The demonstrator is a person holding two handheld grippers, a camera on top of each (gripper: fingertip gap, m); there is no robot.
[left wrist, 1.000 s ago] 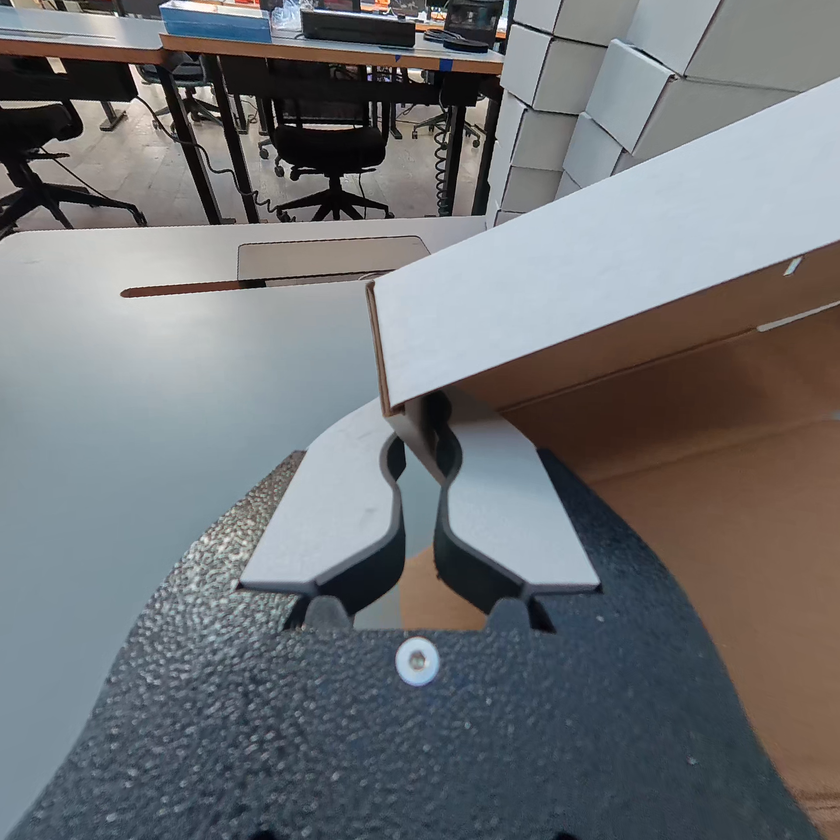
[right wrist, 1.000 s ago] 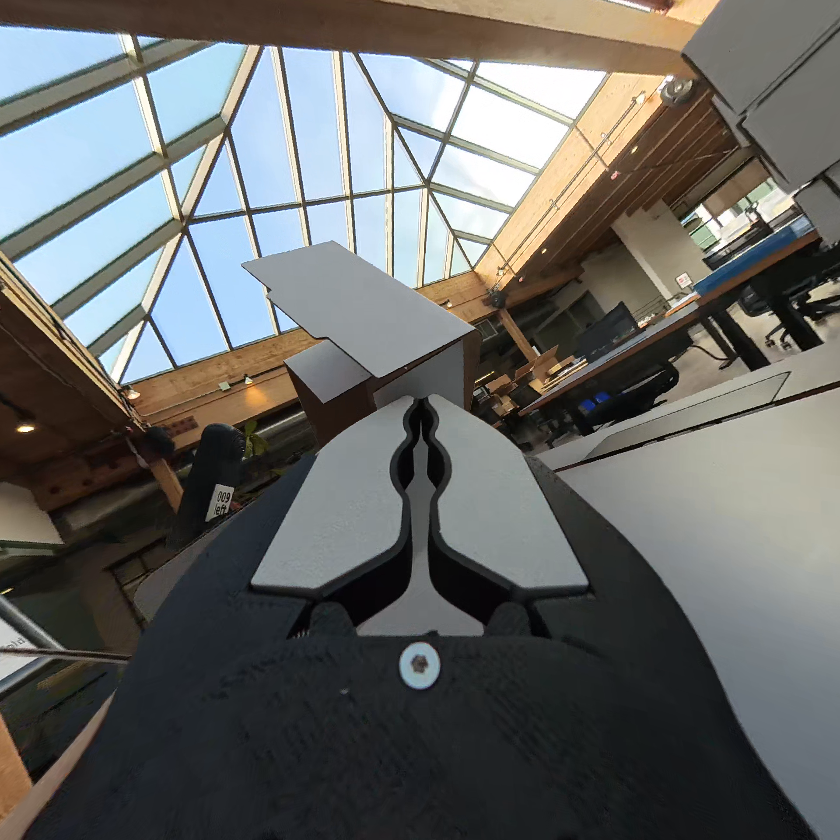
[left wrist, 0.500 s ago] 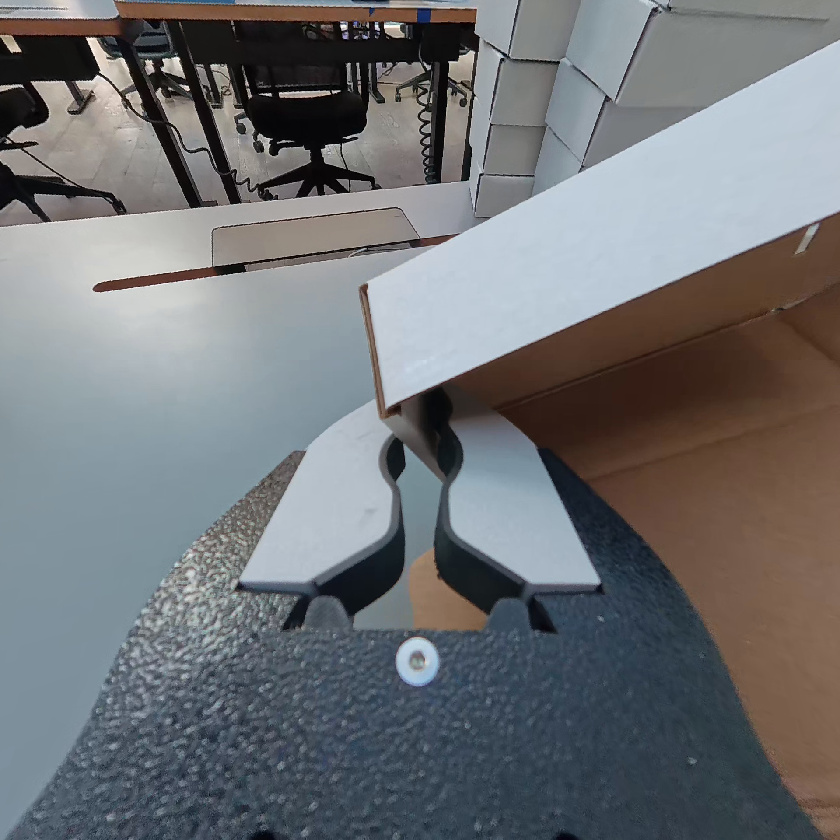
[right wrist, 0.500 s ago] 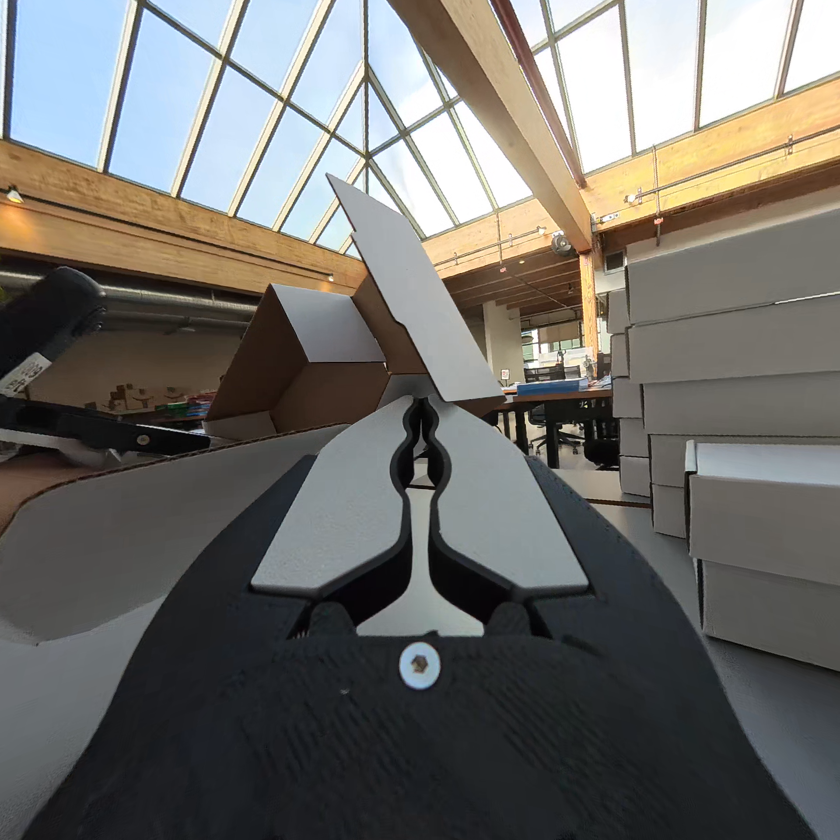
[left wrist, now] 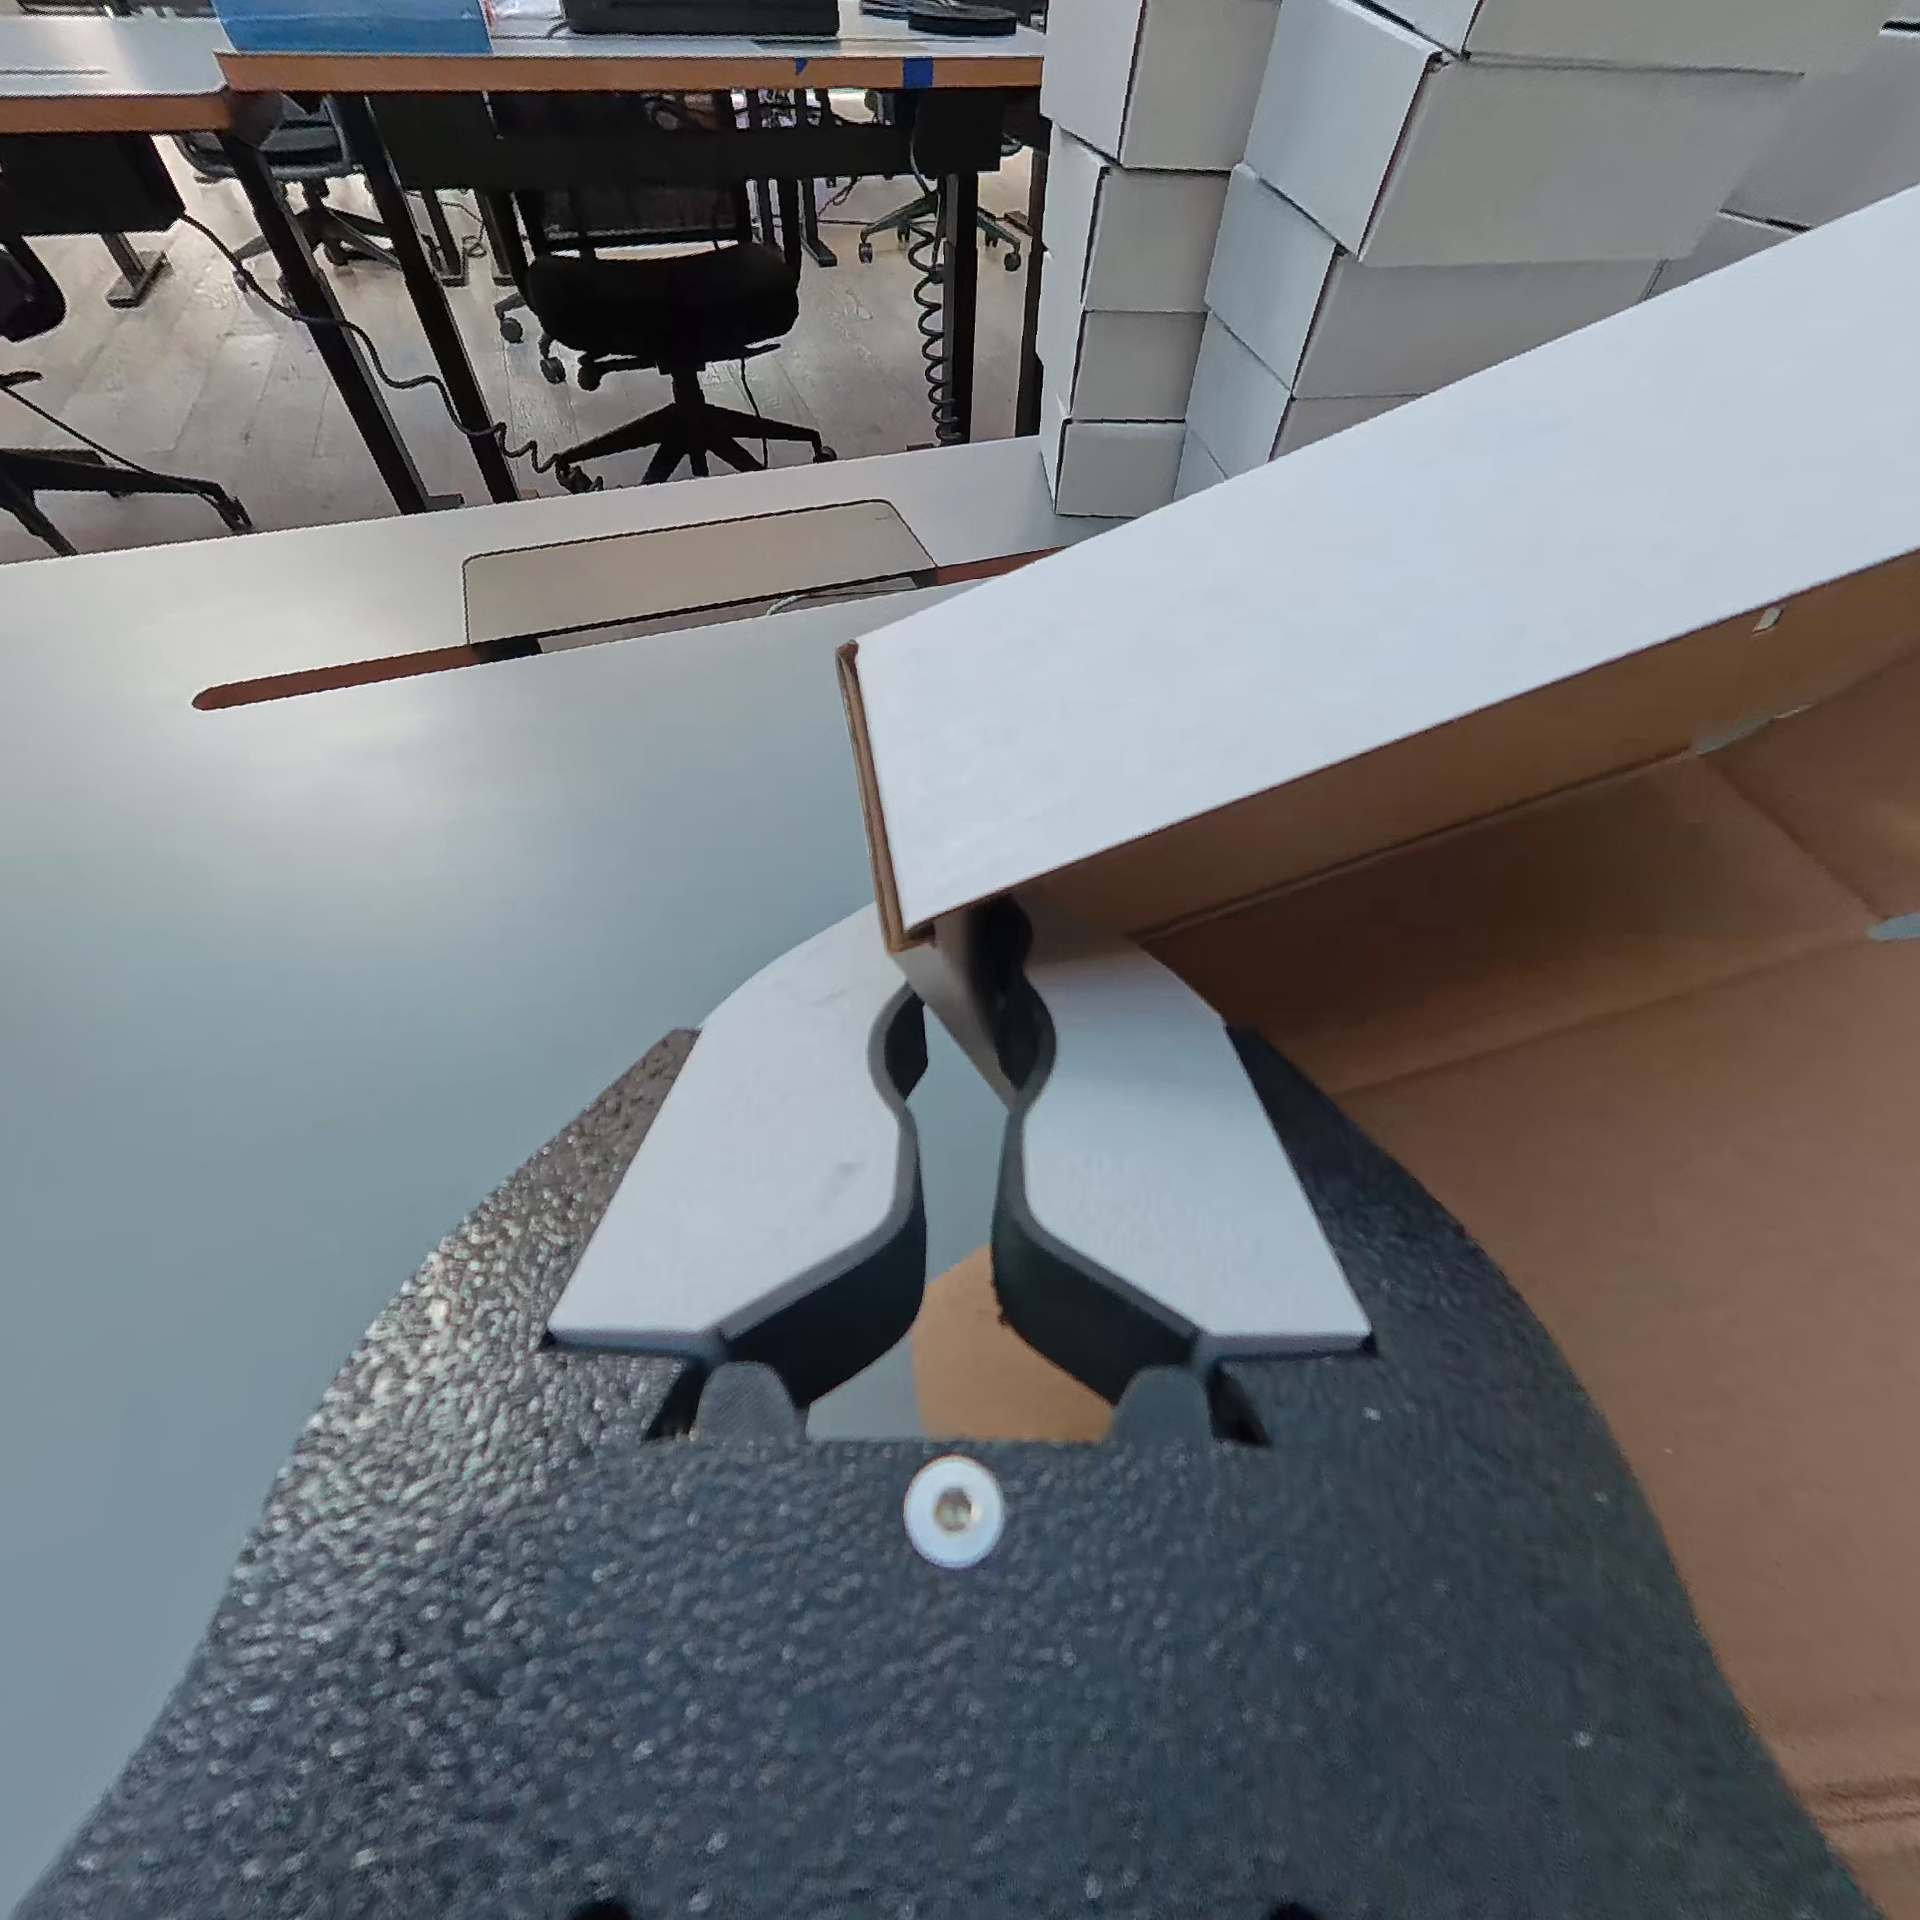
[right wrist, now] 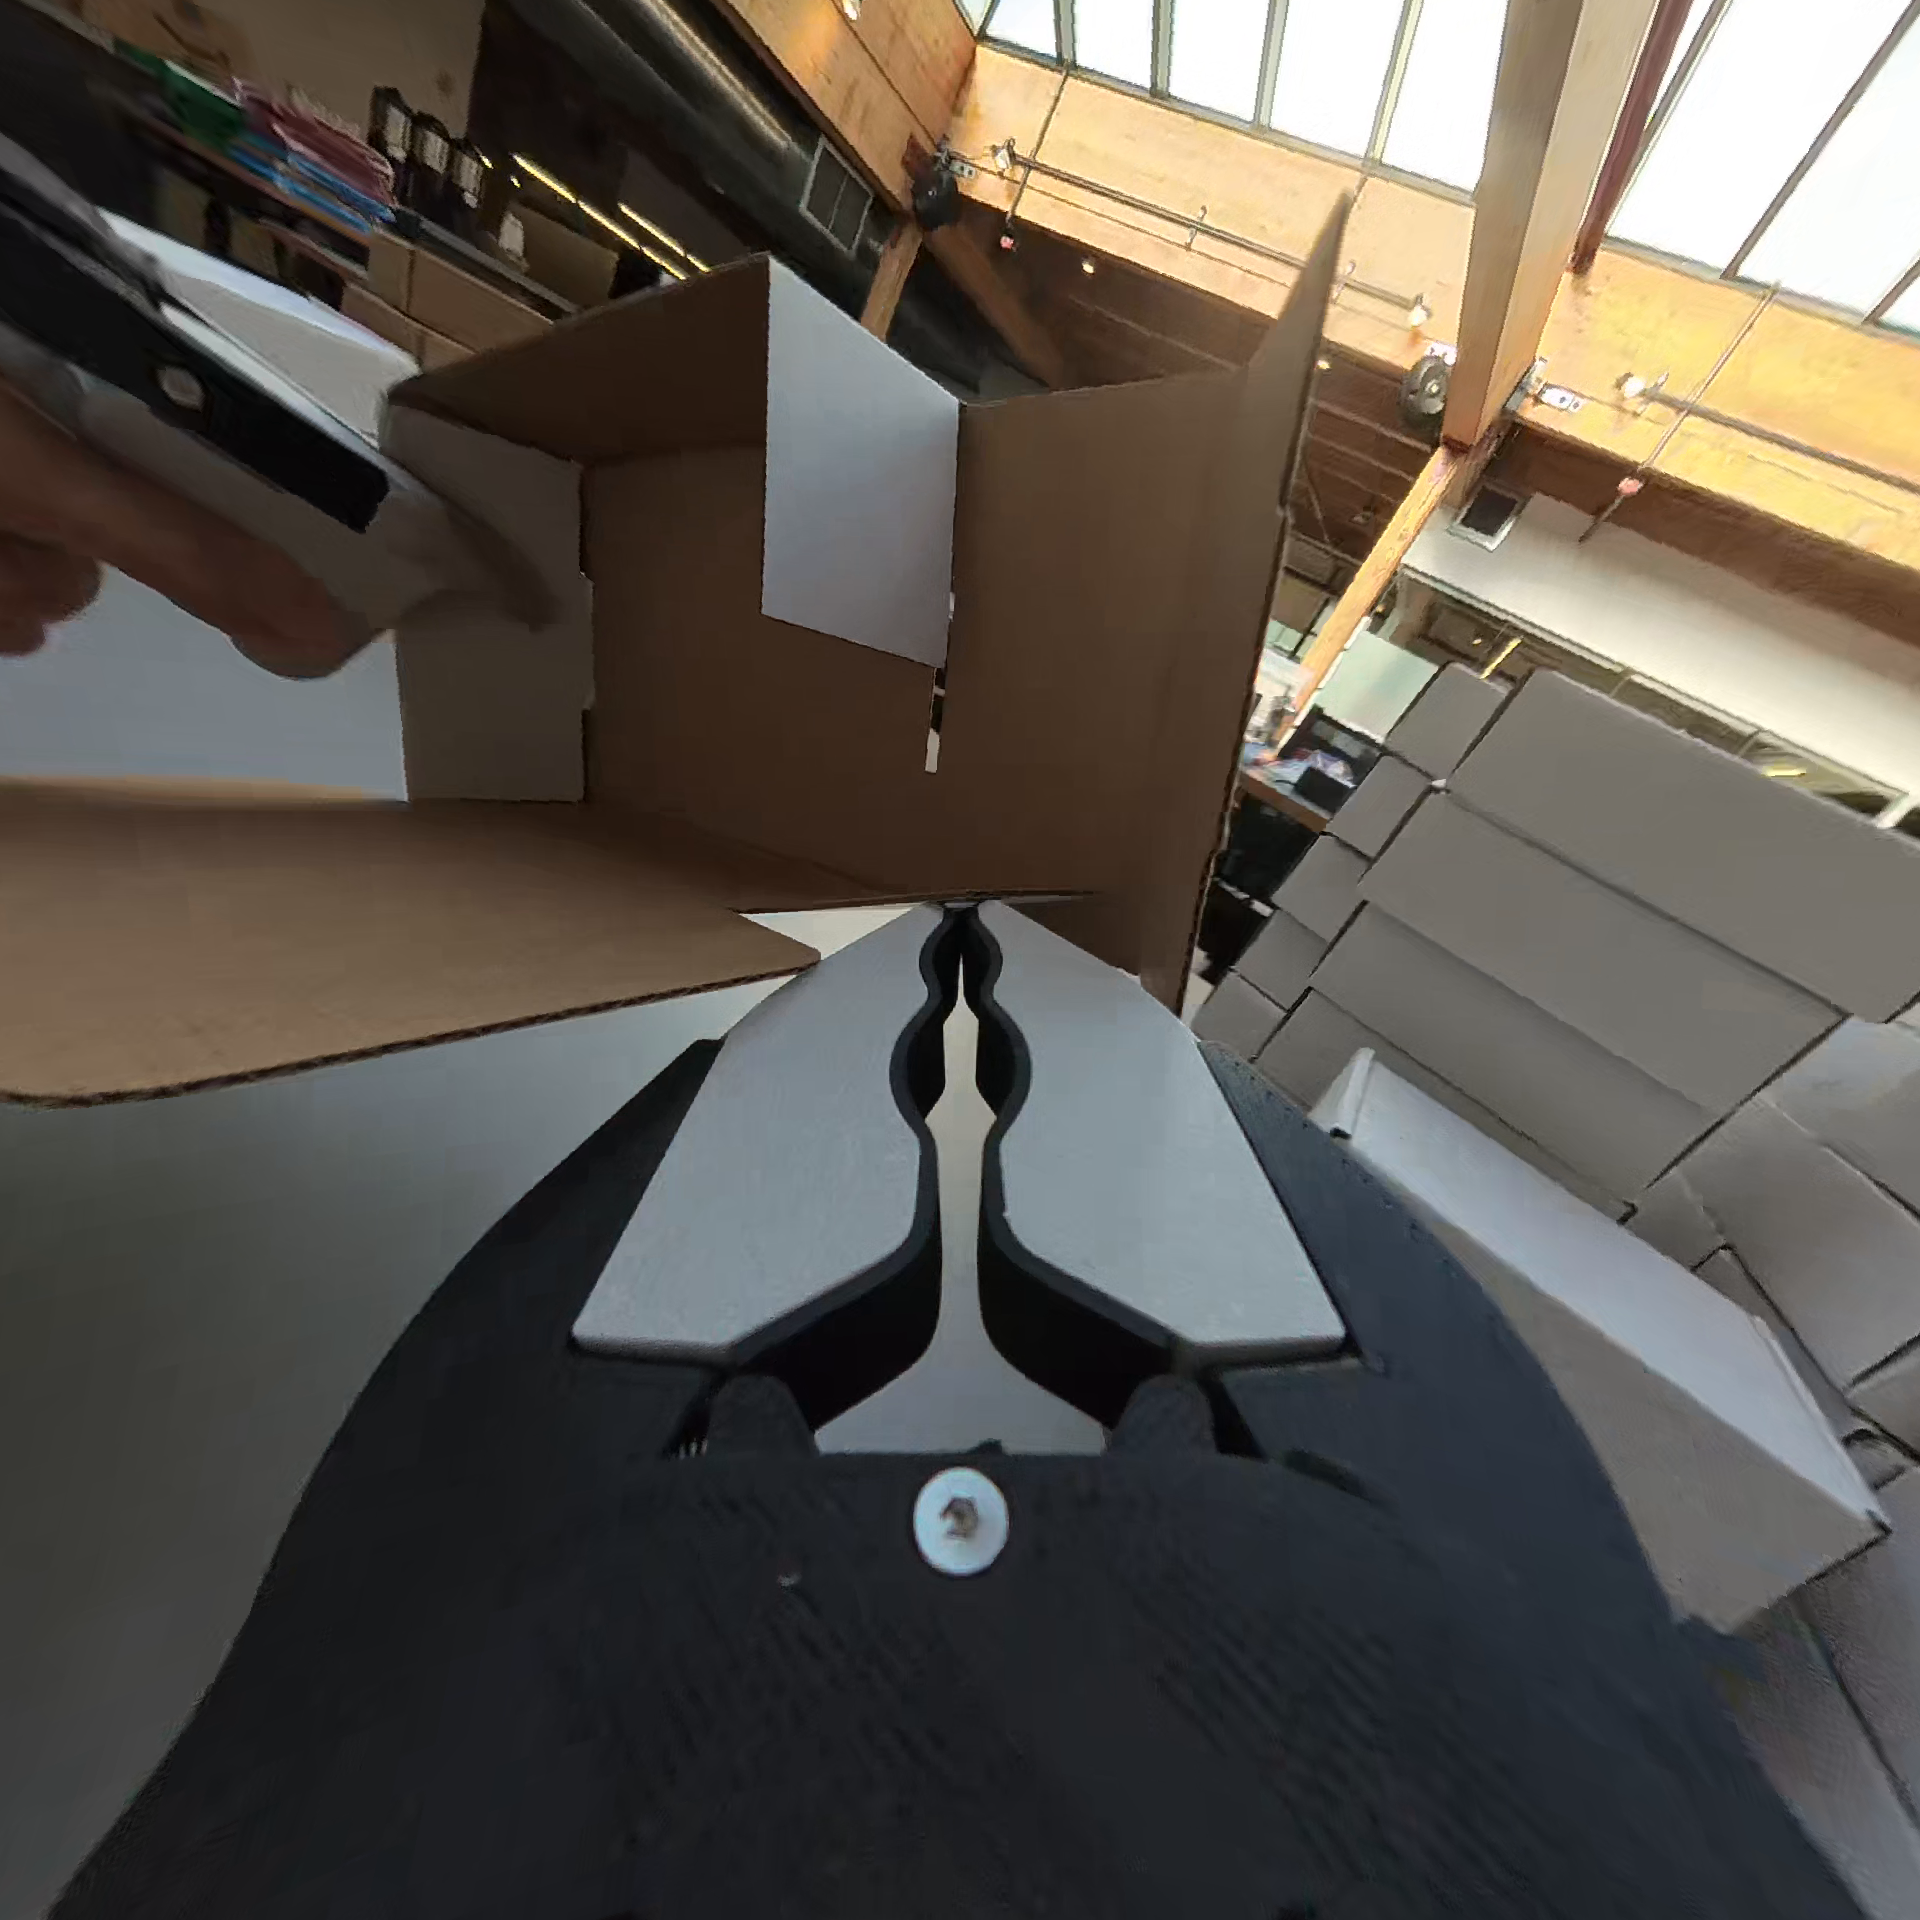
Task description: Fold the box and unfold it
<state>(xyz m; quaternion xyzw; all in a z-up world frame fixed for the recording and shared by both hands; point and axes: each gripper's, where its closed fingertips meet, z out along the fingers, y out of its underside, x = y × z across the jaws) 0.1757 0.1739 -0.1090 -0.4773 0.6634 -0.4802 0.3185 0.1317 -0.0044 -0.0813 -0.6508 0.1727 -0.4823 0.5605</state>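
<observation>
The box (left wrist: 1351,665) is made of cardboard, white on the outside and brown on the inside. It is partly folded and sits on the grey table (left wrist: 364,935), to the right side in the left wrist view. One white panel leans over like a roof, and the brown bottom lies flat under it.

The left gripper (left wrist: 977,997) pinches a small white flap at the near corner of the box. Its two fingers are close together with the flap between them.

In the right wrist view the box (right wrist: 790,582) stands open, with brown walls going up and one white flap folded inside. A long brown flap sticks out to the left. The right gripper (right wrist: 961,920) has its fingers nearly together, and its tips meet a thin edge of the cardboard. I cannot tell if it truly holds that edge. The other gripper shows far off on the left, touching the box, with a hand (right wrist: 156,582) holding it.

A big stack of white boxes (left wrist: 1351,208) stands just behind the box. Farther away are desks (left wrist: 623,73) and a black office chair (left wrist: 665,301). Wooden beams (right wrist: 1517,156) and roof windows are high above.
</observation>
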